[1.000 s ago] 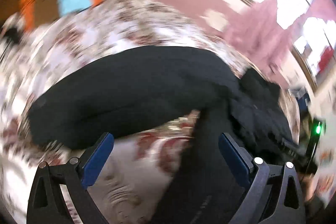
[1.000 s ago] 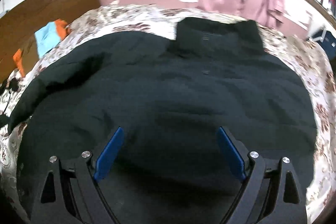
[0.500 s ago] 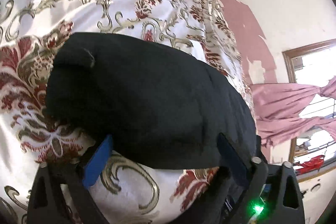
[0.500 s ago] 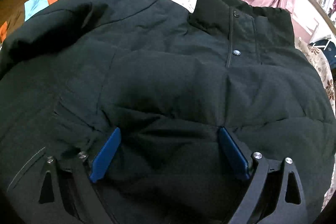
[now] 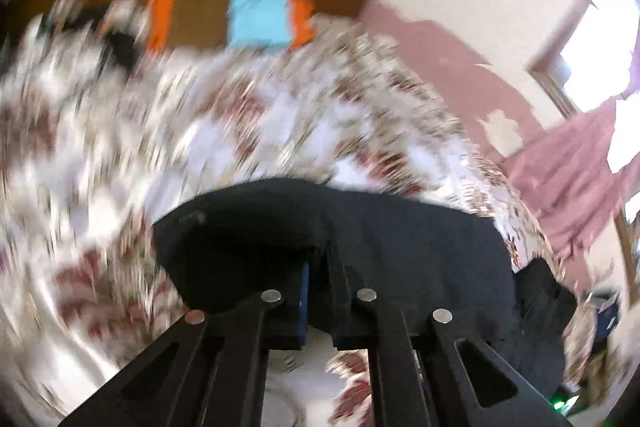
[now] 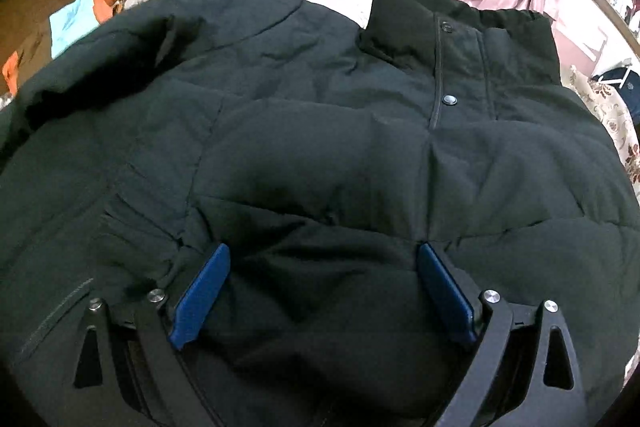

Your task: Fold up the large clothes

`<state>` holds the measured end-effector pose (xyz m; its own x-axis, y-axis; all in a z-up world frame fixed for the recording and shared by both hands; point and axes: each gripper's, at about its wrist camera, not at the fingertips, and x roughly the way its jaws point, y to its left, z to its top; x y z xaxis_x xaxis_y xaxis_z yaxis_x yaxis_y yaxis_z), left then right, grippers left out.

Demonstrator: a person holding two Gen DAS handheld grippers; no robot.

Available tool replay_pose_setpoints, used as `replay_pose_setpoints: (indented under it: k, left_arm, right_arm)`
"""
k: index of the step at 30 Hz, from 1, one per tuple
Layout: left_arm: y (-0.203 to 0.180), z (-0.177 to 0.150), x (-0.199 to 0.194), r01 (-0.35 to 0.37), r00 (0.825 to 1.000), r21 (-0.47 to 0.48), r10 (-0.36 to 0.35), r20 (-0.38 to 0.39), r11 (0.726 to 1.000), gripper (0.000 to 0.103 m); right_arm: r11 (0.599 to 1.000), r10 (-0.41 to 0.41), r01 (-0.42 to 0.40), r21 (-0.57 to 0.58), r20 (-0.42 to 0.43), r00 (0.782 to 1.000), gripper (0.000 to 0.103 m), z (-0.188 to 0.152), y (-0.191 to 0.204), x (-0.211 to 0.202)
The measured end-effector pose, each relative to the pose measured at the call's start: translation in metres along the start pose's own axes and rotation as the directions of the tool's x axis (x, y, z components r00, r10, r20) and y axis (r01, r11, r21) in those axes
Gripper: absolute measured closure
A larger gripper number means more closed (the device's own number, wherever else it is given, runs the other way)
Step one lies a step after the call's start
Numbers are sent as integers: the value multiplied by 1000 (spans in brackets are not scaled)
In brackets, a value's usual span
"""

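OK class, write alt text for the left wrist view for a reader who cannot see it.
The left gripper, its fingers just closed, pinches the edge of a black jacket sleeve above a floral bedspread. The view is motion-blurred.

The right gripper point(image 6: 322, 301), jaws wide apart, presses into the black jacket point(image 6: 320, 131).

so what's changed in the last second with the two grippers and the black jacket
The left gripper has just closed its jaws on the black jacket's sleeve, which it only straddled before. The right gripper has come in closer over the jacket, now pushing into its front, jaws wide open. Unchanged: the jacket lies spread on the floral bedspread.
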<state>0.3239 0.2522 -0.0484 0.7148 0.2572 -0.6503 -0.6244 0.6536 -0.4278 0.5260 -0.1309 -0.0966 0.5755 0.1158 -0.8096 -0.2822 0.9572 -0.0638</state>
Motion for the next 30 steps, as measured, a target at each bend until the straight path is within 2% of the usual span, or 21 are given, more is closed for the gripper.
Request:
replay_pose_setpoints:
  k: [3, 6, 8, 10, 12, 14, 16, 17, 19, 20, 23, 25, 27, 30]
  left_arm:
    - [-45, 17, -29, 36, 993, 162, -54, 110, 986, 96]
    - [-96, 25, -60, 86, 969, 309, -152, 193, 947, 96]
    - [-125, 24, -76, 150, 951, 382, -239, 197, 912, 97]
    - [-156, 21, -86, 228, 930, 439, -328, 165, 869, 97]
    - [-181, 14, -91, 282, 913, 477, -386, 133, 832, 97]
    - [-211, 1, -96, 343, 889, 531, -450, 83, 775, 97]
    - [-241, -18, -96, 423, 859, 567, -512, -2, 707, 96]
    - [-252, -27, -94, 472, 841, 562, -539, -56, 679, 96]
    - [-276, -54, -83, 581, 791, 534, -581, -193, 614, 96]
    - [-284, -69, -78, 609, 774, 530, -586, -239, 589, 96]
    - [-314, -117, -53, 676, 731, 525, -560, -391, 517, 94]
    - [-326, -144, -36, 713, 701, 500, -518, -491, 491, 94]
    - [-333, -171, -14, 747, 663, 472, -472, -581, 468, 92]
    - [-334, -200, 7, 780, 617, 457, -403, -676, 428, 81]
  right_arm:
    - [1000, 28, -28, -1, 49, 998, 11, 3, -6, -27]
    - [999, -5, 10, -46, 109, 994, 11, 10, -14, -59]
    - [997, -25, 35, -65, 144, 989, 11, 14, -22, -74]
    - [997, -39, 49, -58, 168, 985, 11, 16, -33, -88]
    - [998, -46, 51, -23, 180, 983, 11, 14, -51, -102]
    - [999, -51, 49, 15, 189, 981, 11, 9, -70, -113]
    - [998, -56, 47, 48, 198, 979, 11, 1, -86, -122]
    - [996, -62, 49, 72, 203, 977, 11, -4, -99, -127]
    - [991, -80, 55, 121, 208, 975, 11, -15, -125, -133]
    - [988, -92, 63, 143, 205, 974, 11, -18, -135, -133]
    - [971, -121, 74, 228, 197, 973, 11, -32, -174, -133]
    - [958, -115, 56, 280, 201, 973, 11, -39, -193, -131]
    - [934, -80, 3, 357, 202, 976, 11, -49, -219, -126]
    - [889, -13, -84, 450, 209, 978, 11, -65, -246, -115]
